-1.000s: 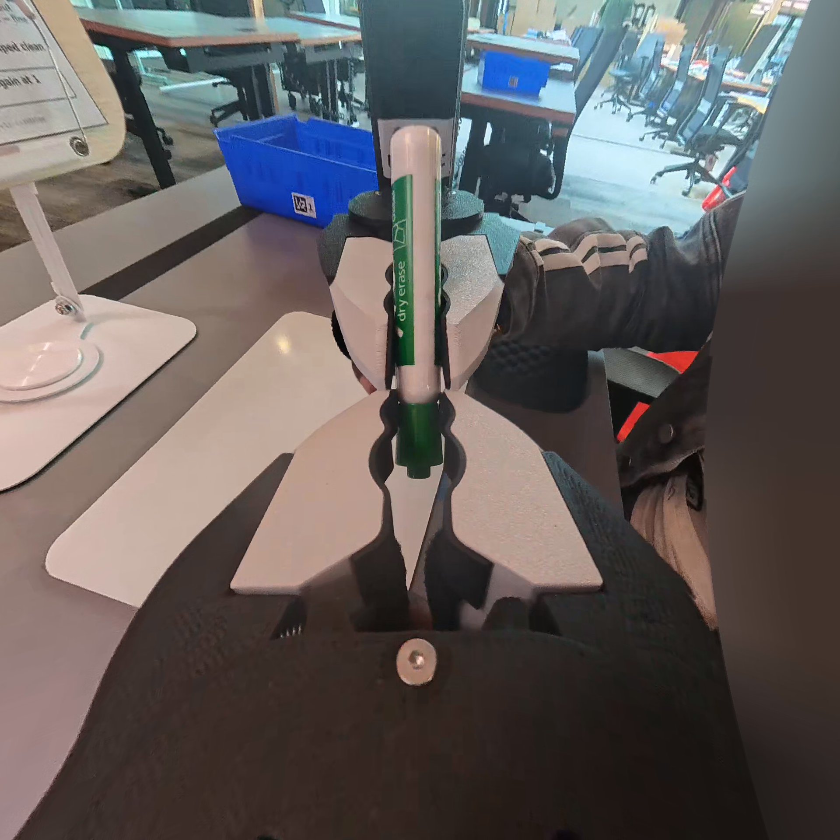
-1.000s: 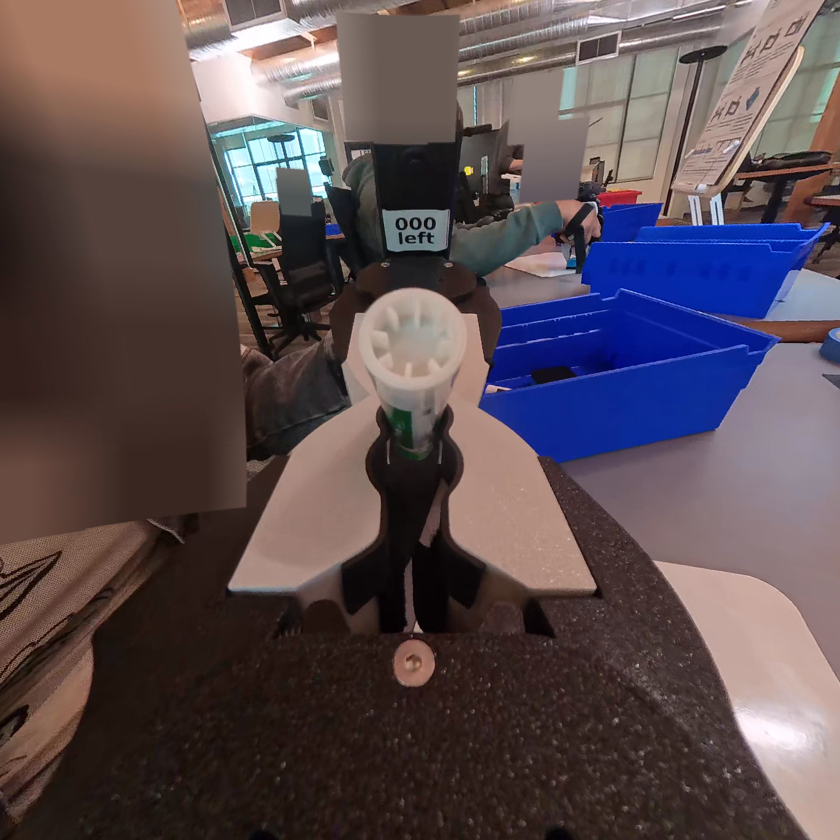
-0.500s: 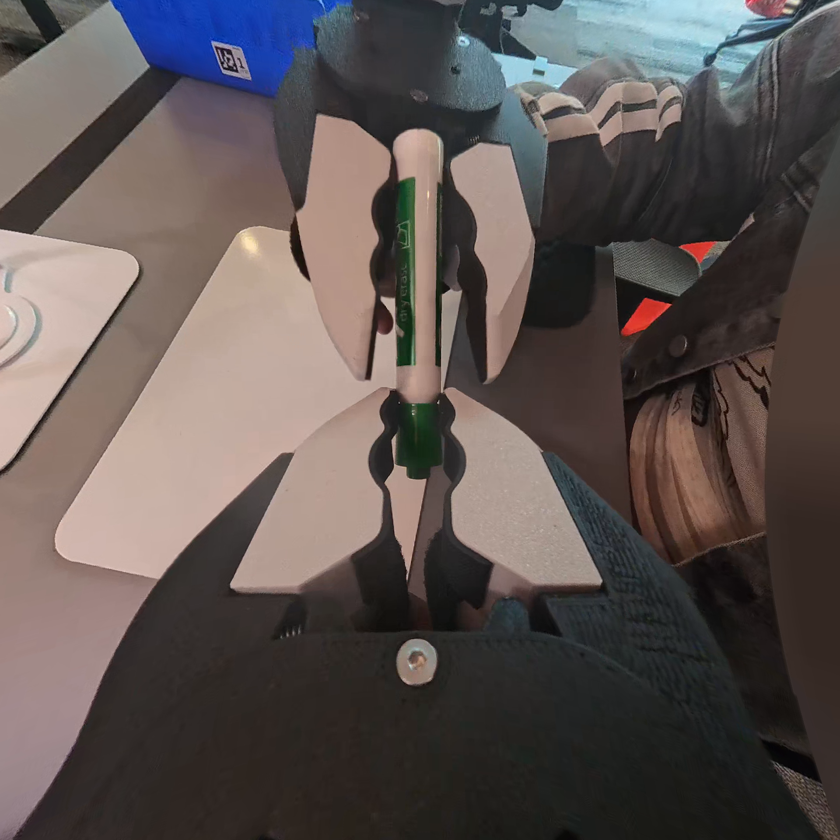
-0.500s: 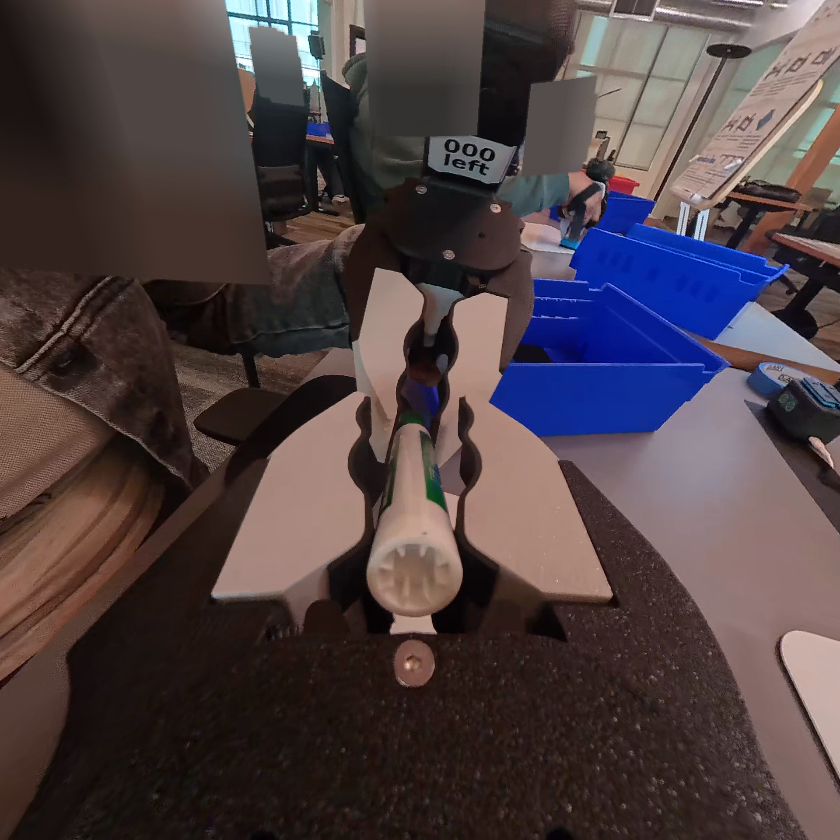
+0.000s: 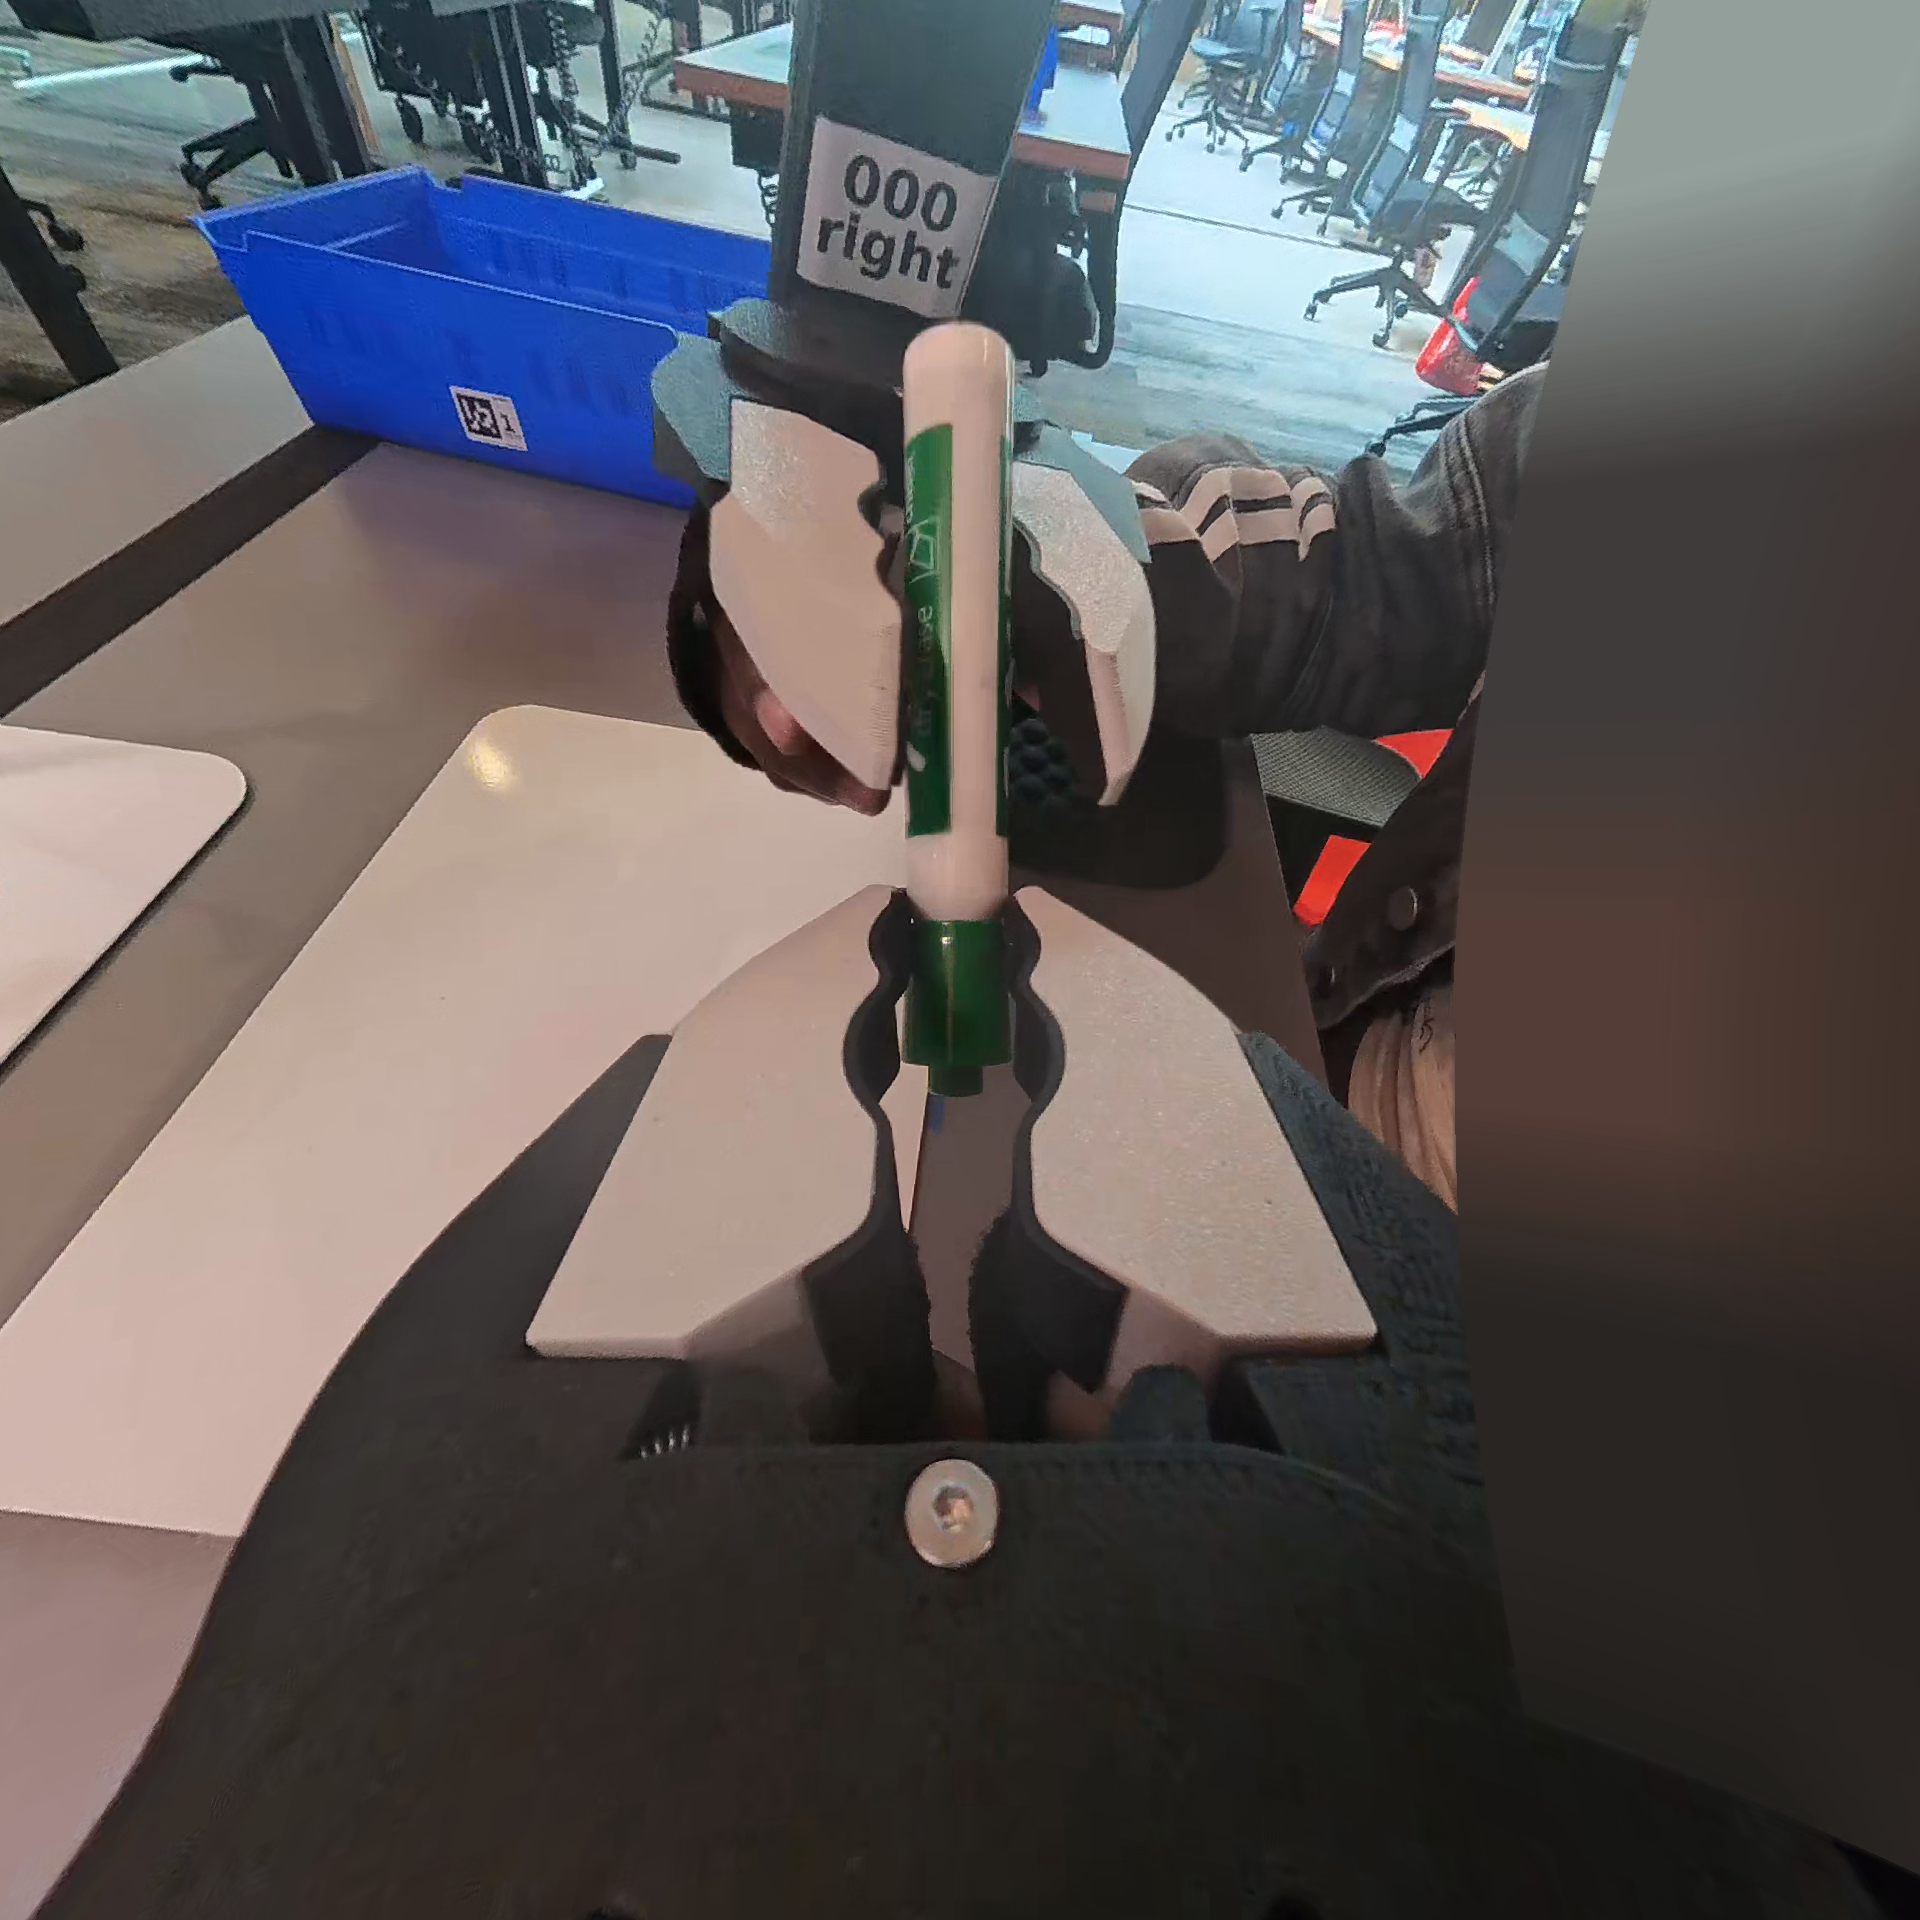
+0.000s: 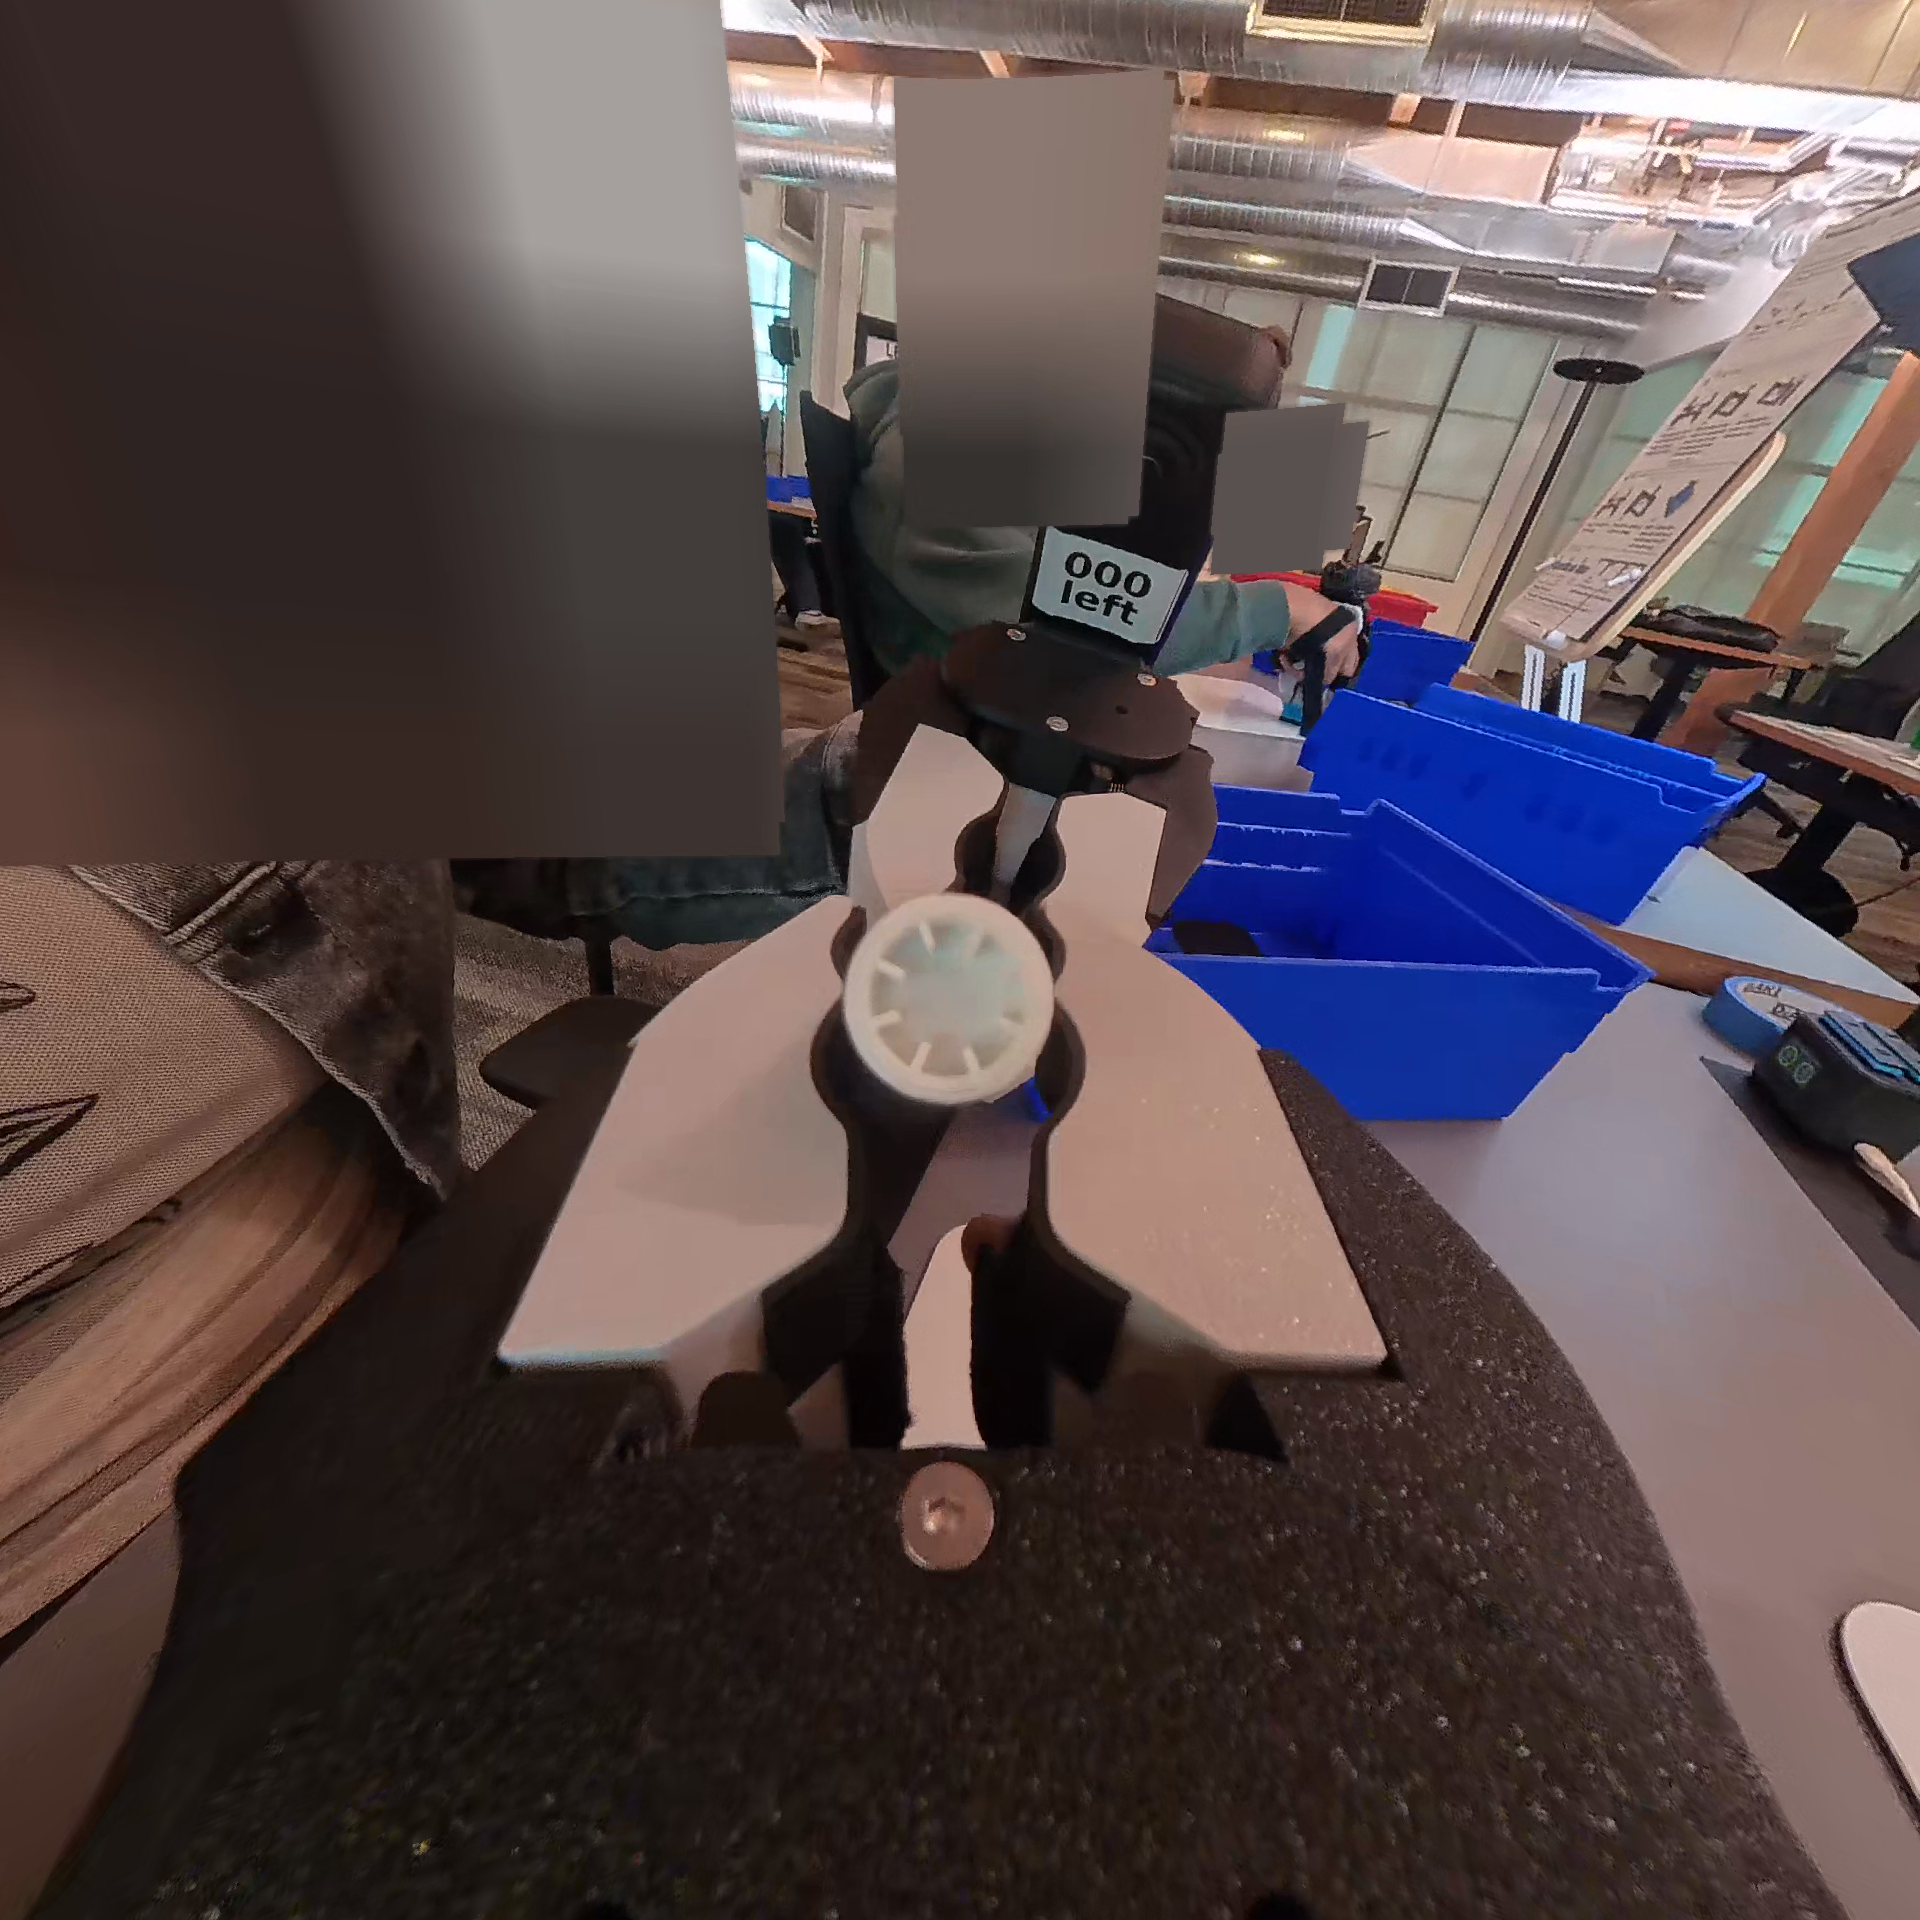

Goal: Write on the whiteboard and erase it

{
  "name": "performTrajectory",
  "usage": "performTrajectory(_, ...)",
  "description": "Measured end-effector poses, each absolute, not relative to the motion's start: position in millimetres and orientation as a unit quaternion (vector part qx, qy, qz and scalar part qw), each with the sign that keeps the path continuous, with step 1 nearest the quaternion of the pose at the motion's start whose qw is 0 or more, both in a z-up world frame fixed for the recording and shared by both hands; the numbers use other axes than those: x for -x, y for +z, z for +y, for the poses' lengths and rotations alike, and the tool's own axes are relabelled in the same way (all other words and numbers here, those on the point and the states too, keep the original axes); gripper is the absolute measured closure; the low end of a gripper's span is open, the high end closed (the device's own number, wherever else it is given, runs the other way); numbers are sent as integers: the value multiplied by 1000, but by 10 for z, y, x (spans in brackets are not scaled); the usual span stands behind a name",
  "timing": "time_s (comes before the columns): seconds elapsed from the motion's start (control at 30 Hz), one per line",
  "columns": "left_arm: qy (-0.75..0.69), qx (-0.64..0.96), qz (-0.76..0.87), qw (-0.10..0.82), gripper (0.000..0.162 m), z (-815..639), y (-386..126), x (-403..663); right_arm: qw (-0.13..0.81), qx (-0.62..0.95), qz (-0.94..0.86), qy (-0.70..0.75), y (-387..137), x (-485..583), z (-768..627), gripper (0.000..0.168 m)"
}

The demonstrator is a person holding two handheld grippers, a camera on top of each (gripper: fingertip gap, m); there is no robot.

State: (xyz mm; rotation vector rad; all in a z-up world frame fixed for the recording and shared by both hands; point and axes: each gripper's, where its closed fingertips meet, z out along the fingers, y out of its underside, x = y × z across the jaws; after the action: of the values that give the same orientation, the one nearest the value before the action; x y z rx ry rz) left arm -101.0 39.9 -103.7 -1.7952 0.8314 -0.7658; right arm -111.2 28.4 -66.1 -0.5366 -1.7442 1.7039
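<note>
The left claw (image 5: 954,997) clamps the marker's green cap (image 5: 951,997); the right claw (image 6: 945,1013) clamps its white barrel (image 6: 948,1013). Pull straight apart above the whiteboard (image 5: 436,1039).

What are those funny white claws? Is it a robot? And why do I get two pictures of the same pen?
It is not a robot. A person carries two tongs, and each has a camera looking along its two fingers. One picture is taken from the left tongs, the other from the right tongs, so each camera also sees the other tongs facing it. Between them is a marker. The left tongs pinch its green cap, and the right tongs grip its white body. I think they are about to pull the cap off. Below, on the grey table, lies a whiteboard. A blue bin stands behind it.
</note>
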Motion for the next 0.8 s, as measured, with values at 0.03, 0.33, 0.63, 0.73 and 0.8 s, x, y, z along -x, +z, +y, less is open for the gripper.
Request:
performTrajectory(0.03,-313,740,345,485,145,394,-1049,1004,316,200,-665,647,-665,1106,264,140)
performTrajectory(0.33,-293,742,366,479,144,383,-1071,953,325,201,-680,626,-710,1101,214,149)
performTrajectory(0.63,-86,764,397,501,128,534,-1206,1094,347,247,-667,611,-747,1160,326,149)
performTrajectory(0.73,-48,763,418,491,142,560,-1271,1079,353,261,-665,604,-768,1180,340,149)
performTrajectory(0.8,-29,769,422,480,142,571,-1326,1090,354,272,-671,592,-820,1190,346,149)
